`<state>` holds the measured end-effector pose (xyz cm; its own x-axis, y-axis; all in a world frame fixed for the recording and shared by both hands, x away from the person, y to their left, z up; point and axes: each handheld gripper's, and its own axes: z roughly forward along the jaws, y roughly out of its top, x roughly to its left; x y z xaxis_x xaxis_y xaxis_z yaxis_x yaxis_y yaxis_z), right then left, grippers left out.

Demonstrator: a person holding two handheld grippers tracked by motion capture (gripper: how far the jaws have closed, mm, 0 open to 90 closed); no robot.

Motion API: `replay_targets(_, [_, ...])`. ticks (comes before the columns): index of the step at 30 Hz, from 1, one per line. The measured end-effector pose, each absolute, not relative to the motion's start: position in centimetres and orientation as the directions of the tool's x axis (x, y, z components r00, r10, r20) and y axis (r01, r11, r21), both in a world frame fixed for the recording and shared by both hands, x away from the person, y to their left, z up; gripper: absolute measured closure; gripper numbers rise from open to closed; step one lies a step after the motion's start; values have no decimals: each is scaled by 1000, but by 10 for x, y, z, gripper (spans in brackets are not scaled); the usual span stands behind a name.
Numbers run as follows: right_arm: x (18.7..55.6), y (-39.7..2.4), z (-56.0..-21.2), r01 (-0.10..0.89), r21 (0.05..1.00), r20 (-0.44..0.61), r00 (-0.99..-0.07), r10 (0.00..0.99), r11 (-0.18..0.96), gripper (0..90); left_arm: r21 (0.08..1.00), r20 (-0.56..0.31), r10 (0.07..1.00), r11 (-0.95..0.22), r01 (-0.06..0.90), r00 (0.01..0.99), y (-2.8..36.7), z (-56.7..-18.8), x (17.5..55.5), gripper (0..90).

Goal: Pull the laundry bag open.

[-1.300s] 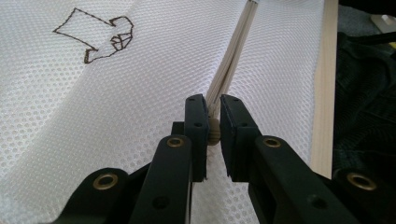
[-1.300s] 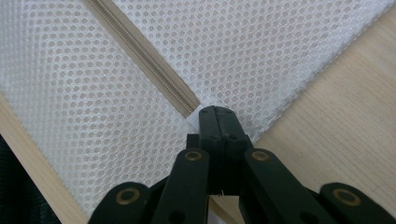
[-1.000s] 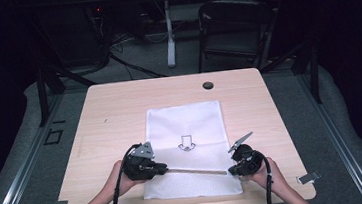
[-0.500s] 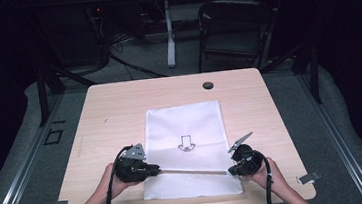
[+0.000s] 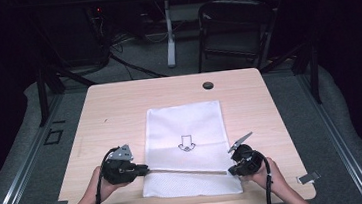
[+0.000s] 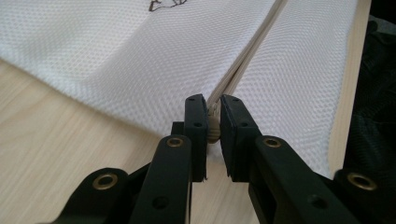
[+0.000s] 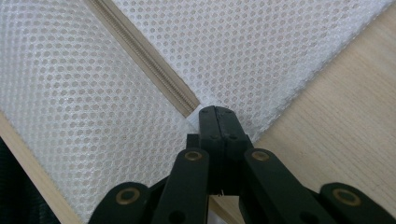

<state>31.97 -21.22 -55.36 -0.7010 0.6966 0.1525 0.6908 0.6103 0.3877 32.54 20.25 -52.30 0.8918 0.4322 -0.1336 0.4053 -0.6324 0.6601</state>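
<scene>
**Zipper pull at the bag's left edge, far end pinned**

A white mesh bag (image 5: 187,146) is lying flat on the table (image 5: 119,108), near the person's edge. Its zipper (image 5: 188,170) is running across the lower part of the bag from one side to the other. The left gripper (image 6: 212,116) is pinching the zipper pull (image 6: 213,127) between its jaws at the bag's left edge, with the jaws close together on the small tab. The right gripper (image 7: 215,114) is clamping the bag's fabric at the zipper's other end, jaws fully closed on the mesh.

The risks from here lie in the two grips. The pull is small and is sitting near the jaw tips, so a sideways tug off the zipper's line could be enough to slip it out. If the right grip is giving way, the whole bag will likely be sliding and bunching rather than the slider travelling. Lifting either hand could also be skewing the teeth and jamming the slider.
</scene>
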Motion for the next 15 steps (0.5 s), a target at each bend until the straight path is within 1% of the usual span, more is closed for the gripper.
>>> replay_targets(4, [320,-212,-554,688,393,147,-702,697,610,900,658,-138,453,-622,423,881,211,-525,325,818])
replay_targets(11, [321,-213,-553,686,381,154,-708,689,620,900,652,-142,463,-621,434,875,218,-530,321,818])
replay_targets(15, [321,-213,-553,687,380,154,-708,689,620,900,650,-165,465,-612,450,870,222,-534,319,817])
